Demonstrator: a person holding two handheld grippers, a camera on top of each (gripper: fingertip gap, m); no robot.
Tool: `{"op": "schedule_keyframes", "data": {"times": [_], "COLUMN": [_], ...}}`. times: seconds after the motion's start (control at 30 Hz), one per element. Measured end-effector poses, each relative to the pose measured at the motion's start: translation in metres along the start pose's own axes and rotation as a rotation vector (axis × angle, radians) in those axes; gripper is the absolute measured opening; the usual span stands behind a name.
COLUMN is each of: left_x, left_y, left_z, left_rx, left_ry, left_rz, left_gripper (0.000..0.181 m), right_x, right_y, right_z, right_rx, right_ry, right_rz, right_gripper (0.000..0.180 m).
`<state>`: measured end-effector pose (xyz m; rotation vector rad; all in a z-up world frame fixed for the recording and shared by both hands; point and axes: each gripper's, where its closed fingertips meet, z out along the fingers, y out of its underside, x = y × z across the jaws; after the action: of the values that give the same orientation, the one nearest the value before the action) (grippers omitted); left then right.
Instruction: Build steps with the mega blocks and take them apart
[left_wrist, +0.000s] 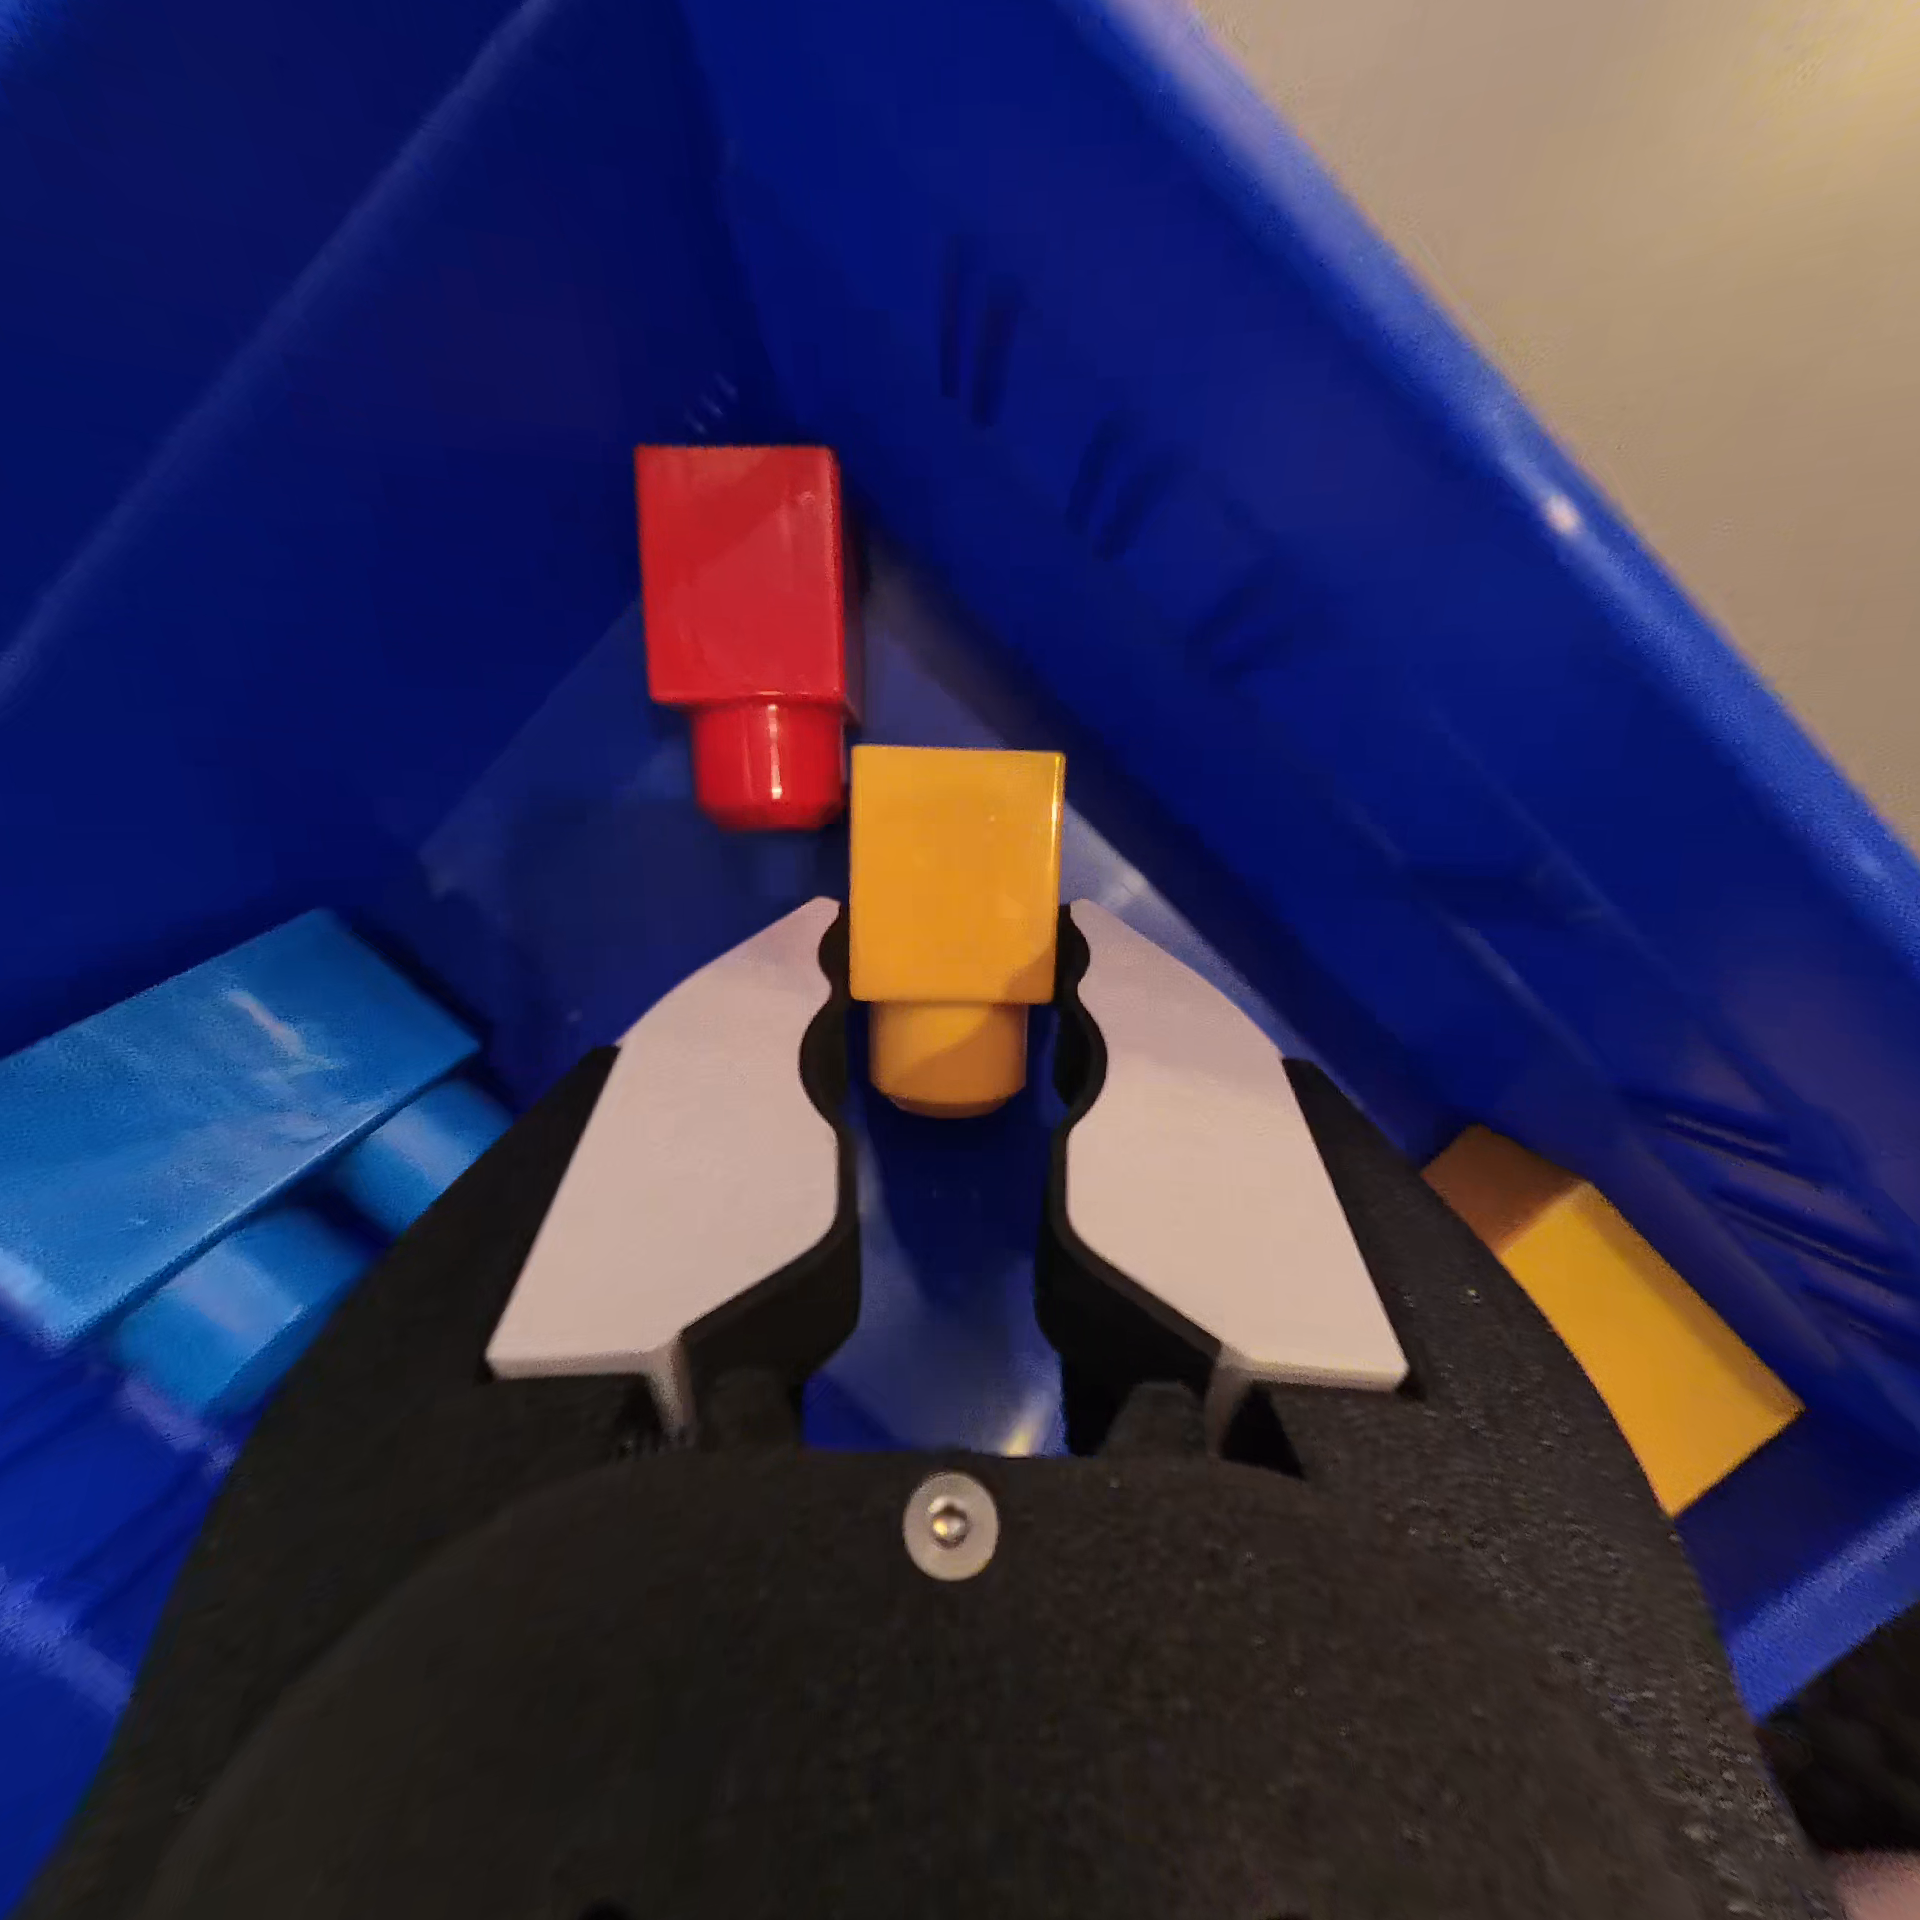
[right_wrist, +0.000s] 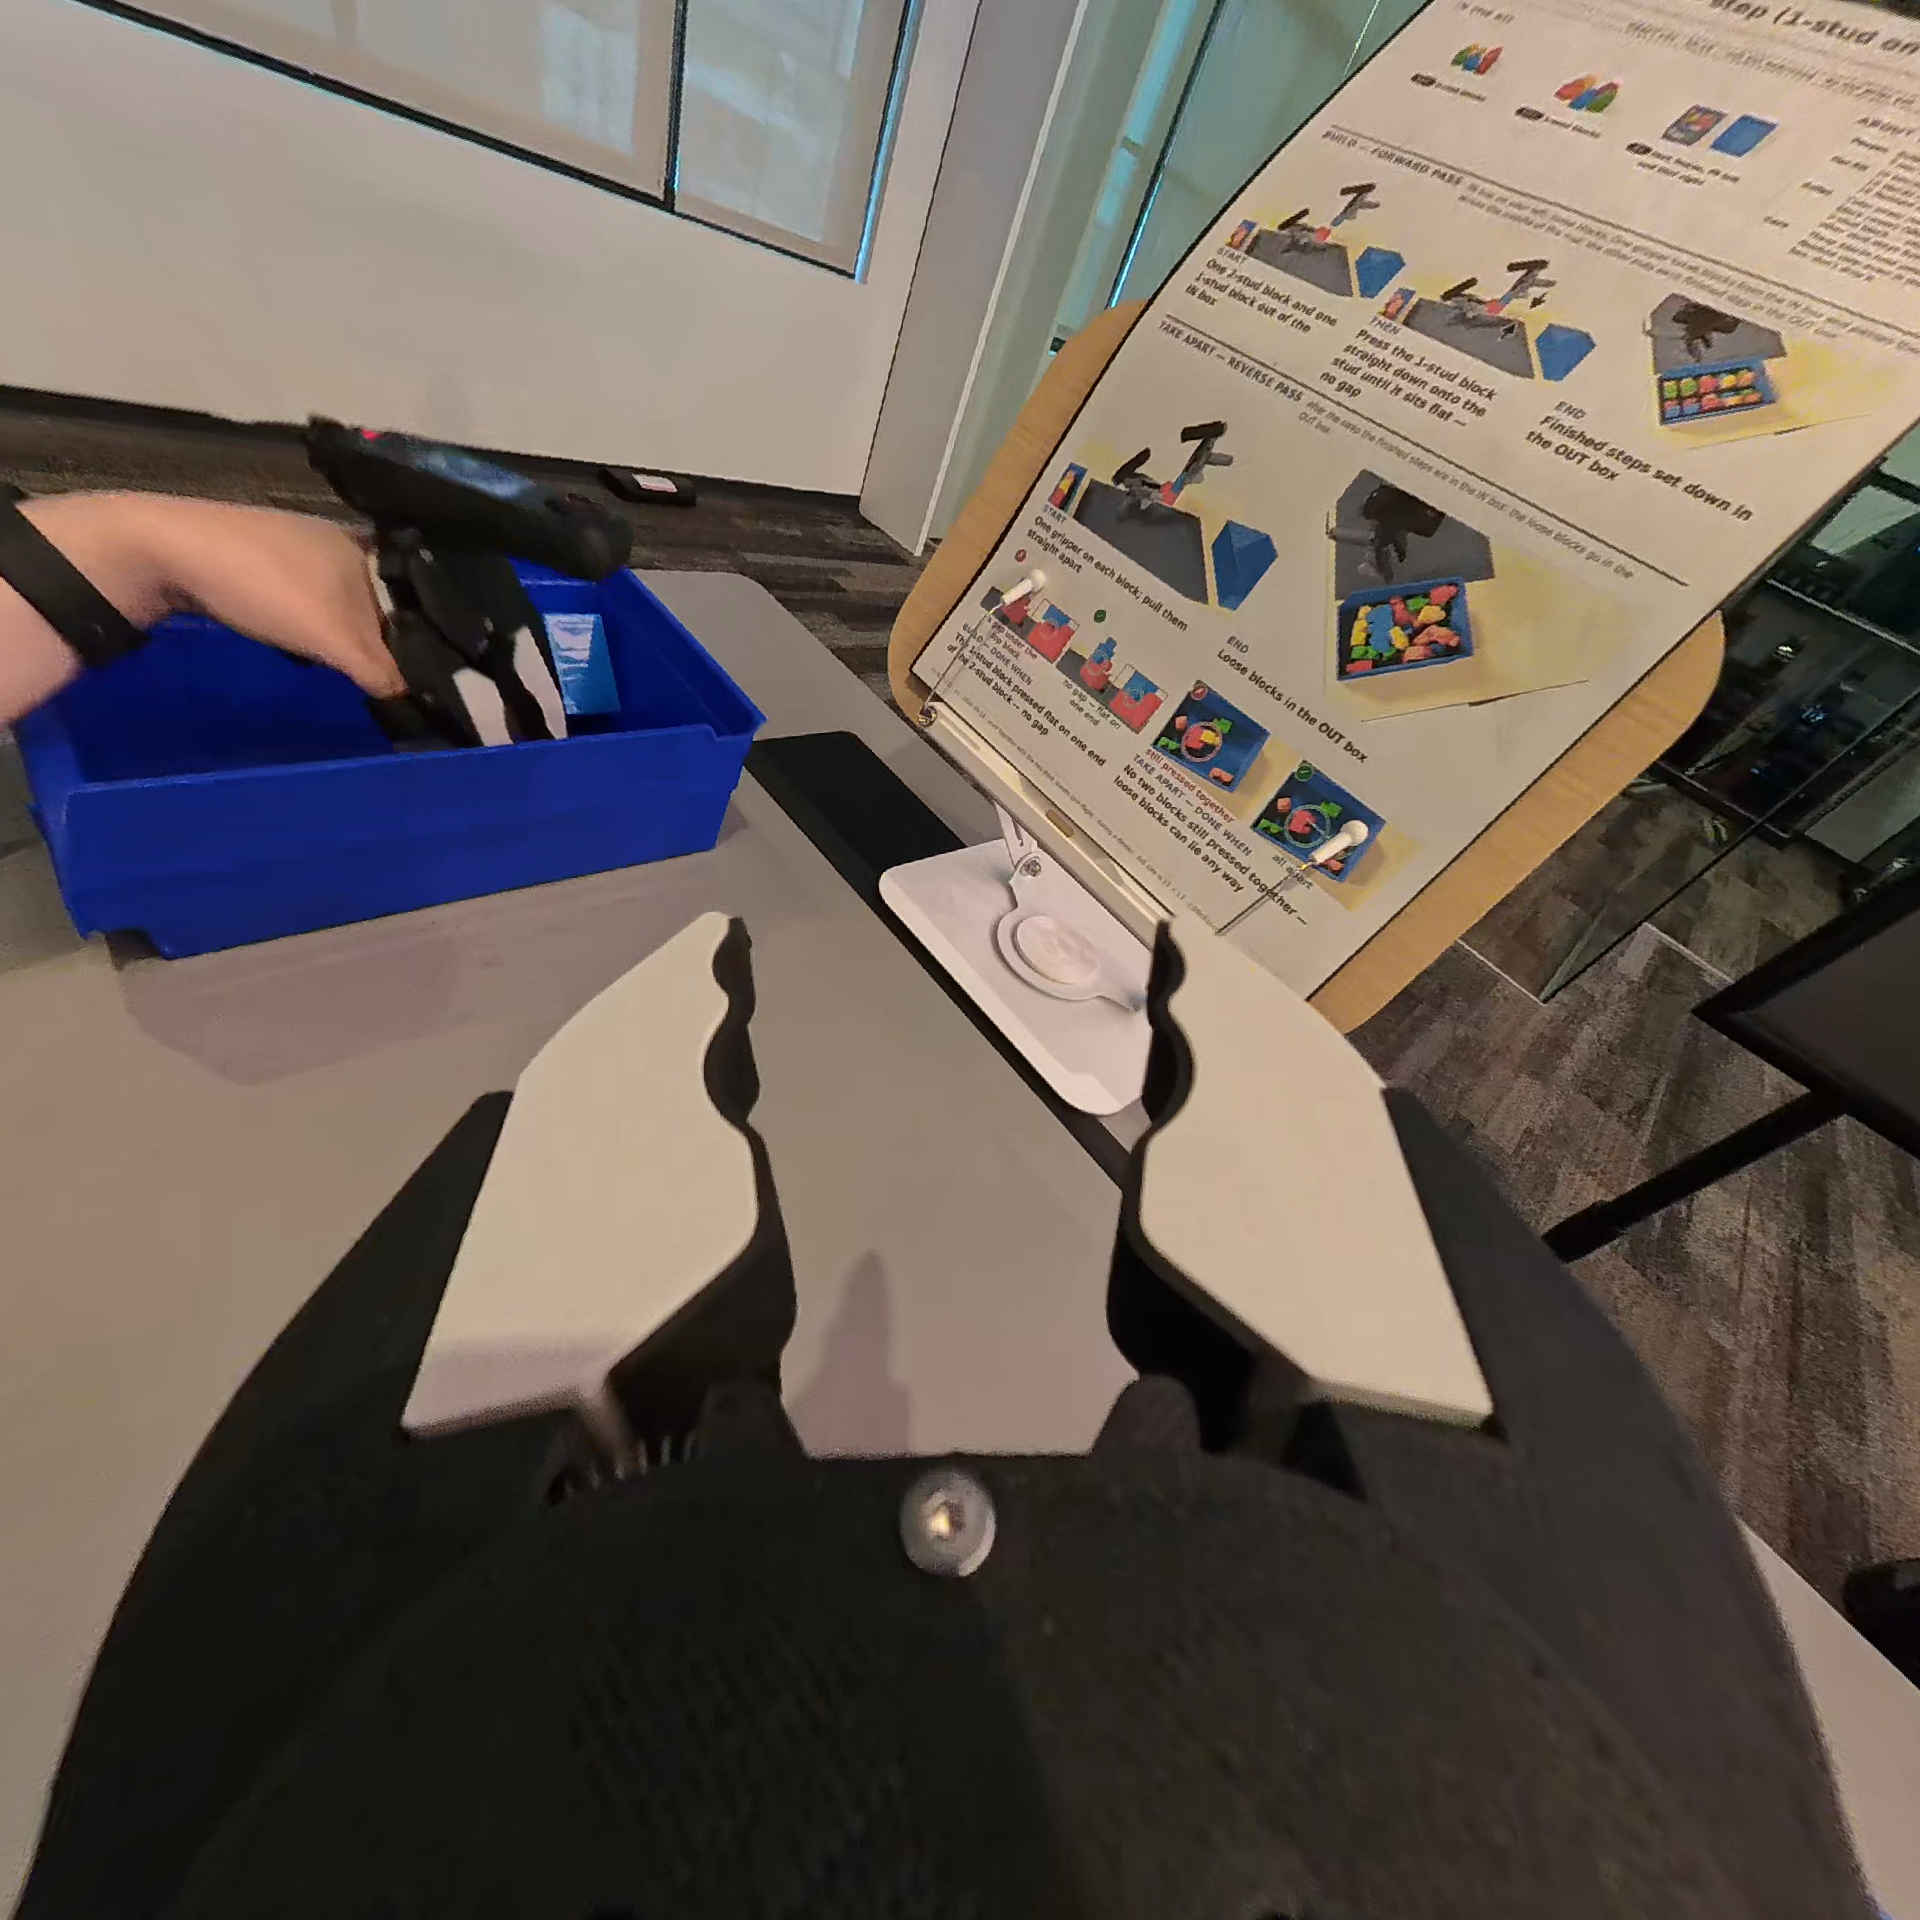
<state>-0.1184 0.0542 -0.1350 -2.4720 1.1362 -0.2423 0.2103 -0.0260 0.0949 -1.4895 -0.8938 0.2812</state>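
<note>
Here the left tongs (left_wrist: 954, 935) pinch the yellow one-stud block (left_wrist: 951, 883) inside the blue bin (left_wrist: 1299, 623), its long axis in line with the fingers, stud toward the camera; right tongs (right_wrist: 945, 966) gape empty over the tabletop (right_wrist: 260, 1143), well apart from the bin.
</note>
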Motion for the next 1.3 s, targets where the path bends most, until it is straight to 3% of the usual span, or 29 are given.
{"op": "schedule_keyframes", "data": {"times": [0.1,0.17,0.3,0.43,0.53,0.73,1.0,1.07,1.1,1.2,1.3], "left_x": [-0.003,0.013,0.122,0.246,0.301,0.334,0.346,0.345,0.344,0.351,0.339], "left_y": [-0.014,-0.041,-0.113,-0.14,-0.127,-0.129,-0.13,-0.135,-0.136,-0.141,-0.147], "left_z": [-0.041,-0.077,-0.117,-0.056,0.004,0.055,0.083,0.085,0.085,0.063,0.011], "left_rx": [0.06,0.187,0.464,0.403,0.301,0.169,0.131,0.148,0.148,0.187,0.222], "left_ry": [-0.099,-0.123,0.109,0.312,0.406,0.391,0.458,0.445,0.443,0.499,0.457], "left_rz": [0.008,0.038,0.237,0.579,0.843,0.952,0.914,0.885,0.868,0.809,0.75], "left_gripper": [0.037,0.037,0.036,0.036,0.036,0.036,0.037,0.049,0.062,0.066,0.068], "right_x": [0.0,0.001,0.001,0.006,0.002,0.003,-0.002,-0.003,-0.004,-0.005,-0.006], "right_y": [0.007,0.01,0.001,-0.009,-0.005,0.006,0.018,0.017,0.016,0.014,0.013], "right_z": [0.003,0.004,-0.007,-0.036,-0.068,-0.115,-0.121,-0.12,-0.12,-0.121,-0.123], "right_rx": [-0.04,-0.074,-0.07,-0.06,-0.081,-0.075,-0.126,-0.122,-0.117,-0.098,-0.079], "right_ry": [0.011,0.03,0.045,0.041,-0.04,-0.1,-0.142,-0.147,-0.149,-0.162,-0.178], "right_rz": [-0.032,-0.067,-0.092,-0.103,-0.113,-0.109,-0.149,-0.159,-0.161,-0.164,-0.162], "right_gripper": [0.074,0.074,0.074,0.073,0.071,0.069,0.069,0.069,0.069,0.069,0.069]}}
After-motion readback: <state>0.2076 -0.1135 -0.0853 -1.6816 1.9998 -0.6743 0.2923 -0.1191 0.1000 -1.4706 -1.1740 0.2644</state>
